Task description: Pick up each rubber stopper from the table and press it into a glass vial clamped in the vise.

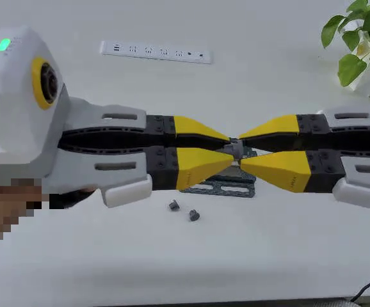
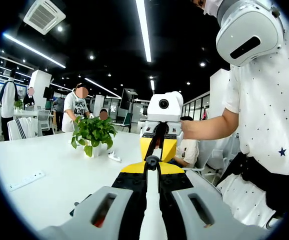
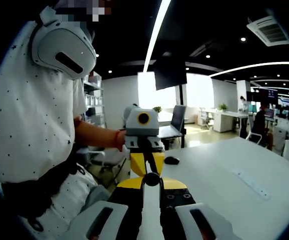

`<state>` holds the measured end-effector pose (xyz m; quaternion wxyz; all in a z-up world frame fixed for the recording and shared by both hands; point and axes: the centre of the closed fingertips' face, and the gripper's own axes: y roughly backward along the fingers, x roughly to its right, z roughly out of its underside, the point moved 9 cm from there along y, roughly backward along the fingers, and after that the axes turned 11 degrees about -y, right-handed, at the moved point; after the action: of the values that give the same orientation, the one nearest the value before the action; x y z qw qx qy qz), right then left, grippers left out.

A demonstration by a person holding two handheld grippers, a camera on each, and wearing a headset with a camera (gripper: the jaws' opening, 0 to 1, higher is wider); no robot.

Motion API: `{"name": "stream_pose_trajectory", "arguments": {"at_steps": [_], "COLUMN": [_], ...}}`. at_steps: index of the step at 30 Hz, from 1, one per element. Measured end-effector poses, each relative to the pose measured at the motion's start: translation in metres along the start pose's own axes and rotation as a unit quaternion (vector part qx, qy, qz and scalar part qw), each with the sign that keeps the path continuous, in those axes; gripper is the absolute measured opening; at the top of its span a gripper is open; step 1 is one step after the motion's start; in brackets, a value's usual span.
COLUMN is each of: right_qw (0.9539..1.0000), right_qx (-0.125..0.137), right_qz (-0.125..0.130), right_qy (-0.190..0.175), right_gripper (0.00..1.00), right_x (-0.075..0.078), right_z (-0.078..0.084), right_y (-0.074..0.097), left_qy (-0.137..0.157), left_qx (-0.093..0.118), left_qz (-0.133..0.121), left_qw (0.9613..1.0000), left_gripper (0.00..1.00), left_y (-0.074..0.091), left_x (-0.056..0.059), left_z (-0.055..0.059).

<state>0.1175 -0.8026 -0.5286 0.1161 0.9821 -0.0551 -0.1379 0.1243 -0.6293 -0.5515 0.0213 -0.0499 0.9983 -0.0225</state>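
Table [image 1: 268, 256], left gripper [image 1: 229, 148], right gripper [image 1: 241, 149] clamping stopper [image 1: 235, 151]

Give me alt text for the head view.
The left tool and right tool meet tip to tip over the vise, both pinching a small grey piece. Two dark rubber stoppers lie on the white table in front; a power strip and a plant sit behind.

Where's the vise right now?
Head view, centre: the vise sits partly hidden behind the meeting tips of the left gripper and right gripper, with two loose stoppers just in front of it.
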Motion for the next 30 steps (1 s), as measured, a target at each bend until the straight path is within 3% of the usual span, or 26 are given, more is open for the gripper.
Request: {"name": "stream_pose_trajectory", "arguments": {"at_steps": [17, 30], "right_qw": [0.9999, 0.9994], "right_qx": [-0.014, -0.035], "right_qz": [0.001, 0.004], "right_qy": [0.002, -0.003], "right_gripper": [0.06, 0.06], "right_x": [0.003, 0.009], "right_z": [0.001, 0.004], "right_y": [-0.003, -0.007], "left_qy": [0.003, 0.006], "left_qx": [-0.001, -0.002], "left_qz": [-0.002, -0.012], "left_qw": [1.0000, 0.9999], "left_gripper": [0.04, 0.05], "left_y": [0.006, 0.005], "left_x": [-0.008, -0.004], "left_z": [0.010, 0.015]}}
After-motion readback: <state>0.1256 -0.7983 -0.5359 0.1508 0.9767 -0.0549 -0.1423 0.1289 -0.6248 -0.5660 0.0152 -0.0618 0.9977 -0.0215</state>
